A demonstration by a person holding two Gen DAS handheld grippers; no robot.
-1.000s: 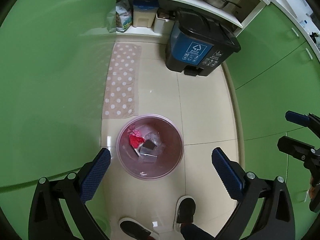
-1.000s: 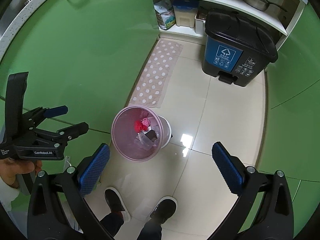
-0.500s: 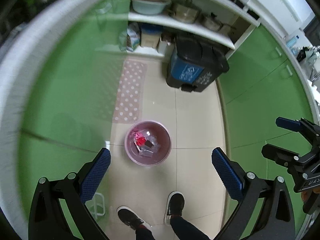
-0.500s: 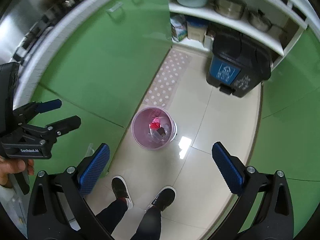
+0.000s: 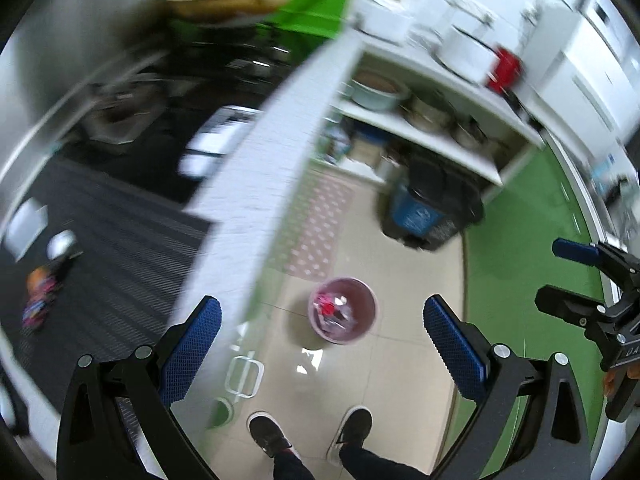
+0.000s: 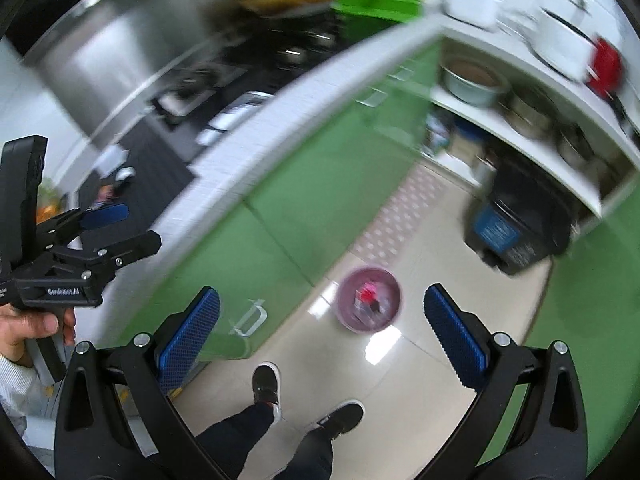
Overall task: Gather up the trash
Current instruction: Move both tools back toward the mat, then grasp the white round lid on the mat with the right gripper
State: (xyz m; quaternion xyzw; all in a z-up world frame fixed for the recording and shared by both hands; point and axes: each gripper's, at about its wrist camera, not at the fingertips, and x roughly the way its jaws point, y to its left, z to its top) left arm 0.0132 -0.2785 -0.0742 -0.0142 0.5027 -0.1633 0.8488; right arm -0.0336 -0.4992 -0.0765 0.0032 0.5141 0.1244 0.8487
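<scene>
A small pink bin [image 5: 343, 311] stands on the tiled floor far below, with red and clear trash inside; it also shows in the right wrist view [image 6: 369, 305]. My left gripper [image 5: 320, 344] is open and empty, high above the floor and level with the counter edge. My right gripper [image 6: 320, 340] is open and empty too, at about the same height. On the dark countertop at the far left lie a colourful wrapper [image 5: 38, 294], a small white object [image 5: 62, 242] and a white paper [image 5: 26, 226]. Both views are blurred.
A white-topped counter [image 5: 256, 184] with green cabinet fronts [image 6: 304, 200] runs along the left. A black and blue pedal bin [image 5: 430, 208] stands by white shelves with pots [image 5: 424, 112]. A dotted mat [image 5: 320, 224] lies on the floor. My shoes [image 5: 312, 436] are below.
Both grippers have risen fast from just above the pink bin to counter height. The bin now looks small and the countertop has come into view. Both stay open.
</scene>
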